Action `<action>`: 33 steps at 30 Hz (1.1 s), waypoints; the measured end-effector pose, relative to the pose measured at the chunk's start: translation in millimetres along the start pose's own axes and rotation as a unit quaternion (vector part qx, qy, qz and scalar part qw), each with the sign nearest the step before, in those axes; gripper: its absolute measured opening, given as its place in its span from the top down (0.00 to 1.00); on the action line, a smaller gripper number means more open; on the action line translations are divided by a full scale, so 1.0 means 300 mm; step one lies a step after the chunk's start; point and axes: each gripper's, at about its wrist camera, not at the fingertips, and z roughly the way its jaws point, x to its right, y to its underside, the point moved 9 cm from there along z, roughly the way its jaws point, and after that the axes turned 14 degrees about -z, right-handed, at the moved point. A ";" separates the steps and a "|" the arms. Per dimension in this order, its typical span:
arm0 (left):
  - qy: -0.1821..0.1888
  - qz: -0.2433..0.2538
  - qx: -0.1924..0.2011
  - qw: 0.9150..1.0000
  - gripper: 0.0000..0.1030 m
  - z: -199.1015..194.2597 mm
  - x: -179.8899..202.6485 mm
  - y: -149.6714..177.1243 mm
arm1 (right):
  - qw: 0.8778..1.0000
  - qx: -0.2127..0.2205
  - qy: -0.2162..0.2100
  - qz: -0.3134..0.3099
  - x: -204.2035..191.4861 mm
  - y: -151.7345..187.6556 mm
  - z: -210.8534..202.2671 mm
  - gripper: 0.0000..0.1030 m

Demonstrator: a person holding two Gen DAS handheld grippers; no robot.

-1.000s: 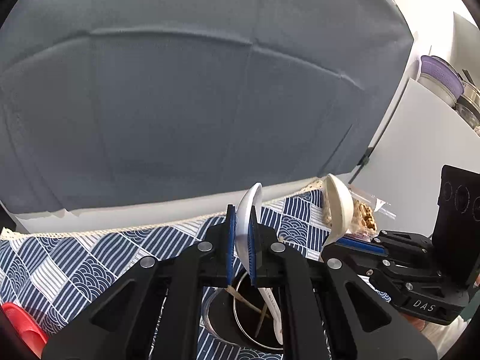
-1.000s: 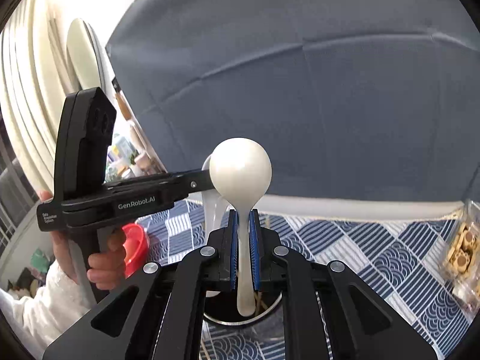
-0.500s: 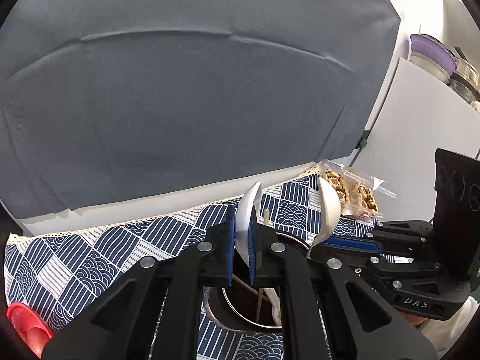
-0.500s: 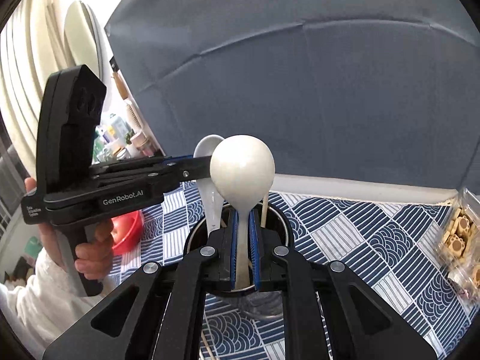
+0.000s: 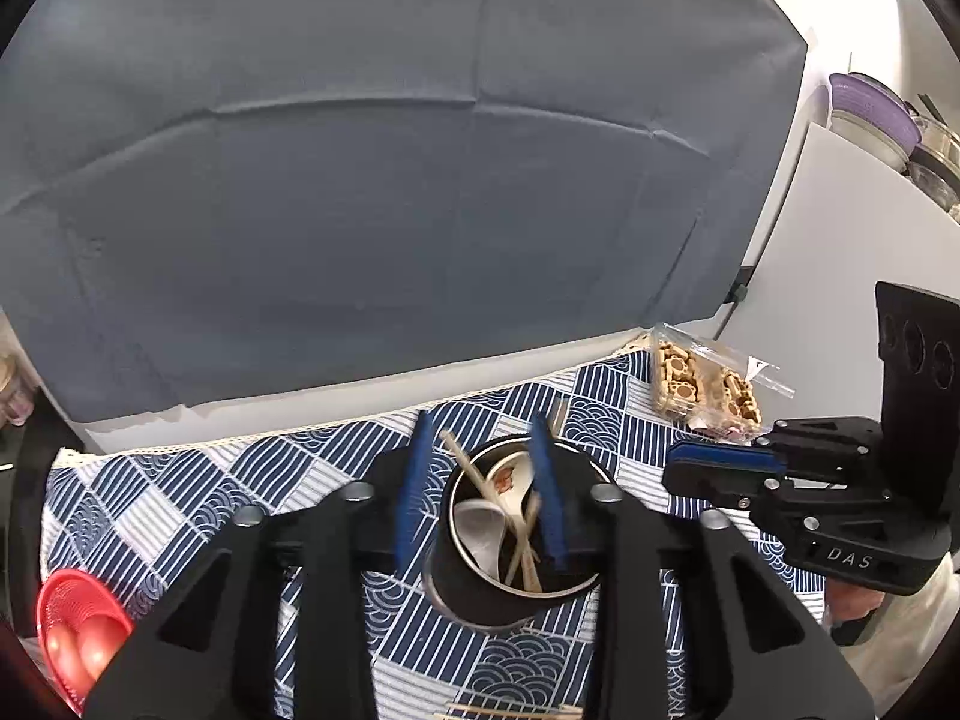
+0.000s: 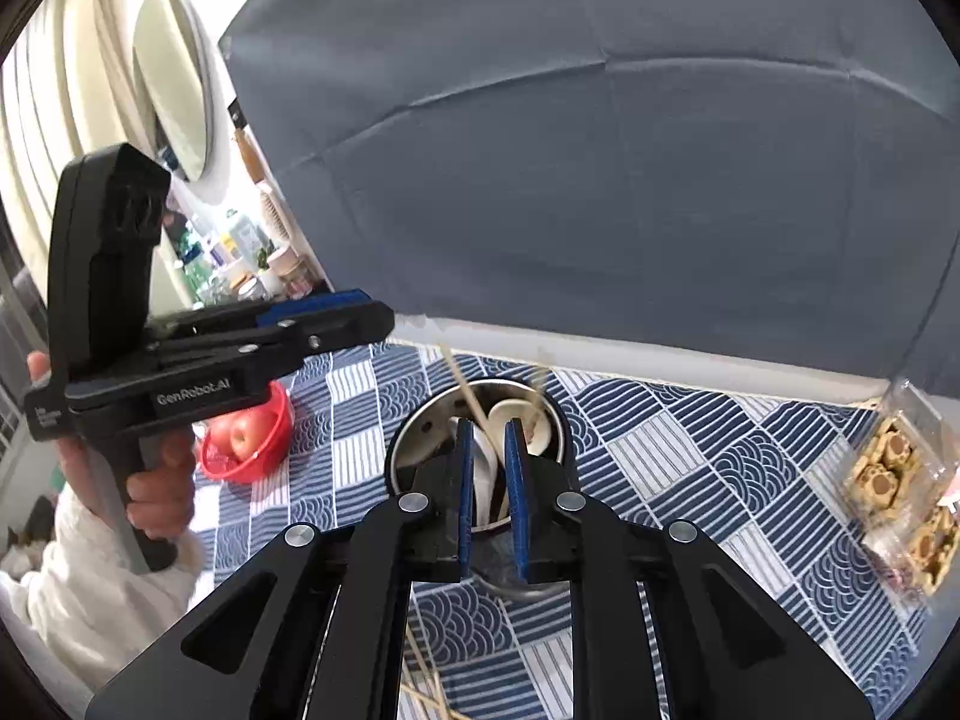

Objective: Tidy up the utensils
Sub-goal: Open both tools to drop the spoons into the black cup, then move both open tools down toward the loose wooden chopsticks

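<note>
A metal utensil holder (image 5: 480,615) stands on the blue checked cloth, directly ahead of both grippers. Inside it lie two white spoons (image 5: 480,531), one with a red pattern (image 5: 510,480), and chopsticks (image 5: 471,471). My left gripper (image 5: 482,438) hovers over the holder, its jaws opening wide with nothing between the pads. My right gripper (image 6: 488,427) also hovers above the holder (image 6: 414,426), its jaws opening a little. The spoons (image 6: 510,414) show through the gap, untouched by the pads. Each gripper appears in the other's view, the right one (image 5: 720,468) and the left one (image 6: 360,312).
A red bowl (image 6: 246,438) holding an apple sits left of the holder. A clear bag of biscuits (image 6: 894,492) lies at the right. Loose chopsticks (image 6: 420,684) lie on the cloth near me. A grey backdrop (image 5: 390,180) closes off the far side.
Both grippers let go of their white spoons, which dropped into the holder. The left jaws spread wide and the right jaws parted slightly. Both grippers drew back from the holder.
</note>
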 end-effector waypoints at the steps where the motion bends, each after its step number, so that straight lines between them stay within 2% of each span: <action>1: -0.003 -0.004 0.004 1.000 0.52 -0.017 -0.001 0.002 | 1.000 -0.006 0.004 -0.007 -0.004 0.006 -0.008 0.88; 4: -0.010 -0.011 0.009 1.000 0.45 -0.061 -0.001 0.016 | 0.999 -0.019 0.008 -0.025 -0.024 0.032 -0.034 0.84; 6: -0.023 -0.009 0.012 1.000 0.37 -0.083 -0.004 0.027 | 0.999 -0.024 0.009 -0.033 -0.037 0.050 -0.055 0.79; 8: -0.032 -0.011 0.009 0.999 0.25 -0.102 -0.007 0.041 | 0.999 -0.027 0.009 -0.036 -0.046 0.066 -0.073 0.67; 11: -0.042 -0.011 0.007 0.999 0.19 -0.135 -0.007 0.070 | 0.999 -0.030 0.007 -0.042 -0.060 0.089 -0.097 0.61; 12: -0.047 -0.011 0.004 0.999 0.13 -0.137 -0.004 0.080 | 0.998 -0.032 0.007 -0.044 -0.065 0.096 -0.103 0.59; 14: -0.061 -0.012 0.000 0.998 0.12 -0.150 -0.014 0.103 | 0.998 -0.036 0.007 -0.049 -0.074 0.109 -0.115 0.48; 16: -0.075 -0.012 -0.009 0.997 0.11 -0.156 -0.025 0.129 | 0.998 -0.039 0.002 -0.055 -0.086 0.122 -0.127 0.46; 23: -0.108 -0.015 -0.032 0.993 0.06 -0.206 -0.075 0.237 | 0.996 -0.048 -0.001 -0.069 -0.123 0.169 -0.144 0.22; 26: -0.123 -0.020 -0.043 0.991 0.06 -0.229 -0.105 0.283 | 0.996 -0.053 -0.007 -0.076 -0.149 0.191 -0.137 0.18; 33: -0.135 -0.062 -0.073 0.986 0.06 -0.265 -0.182 0.398 | 0.993 -0.076 -0.018 -0.086 -0.188 0.258 -0.098 0.17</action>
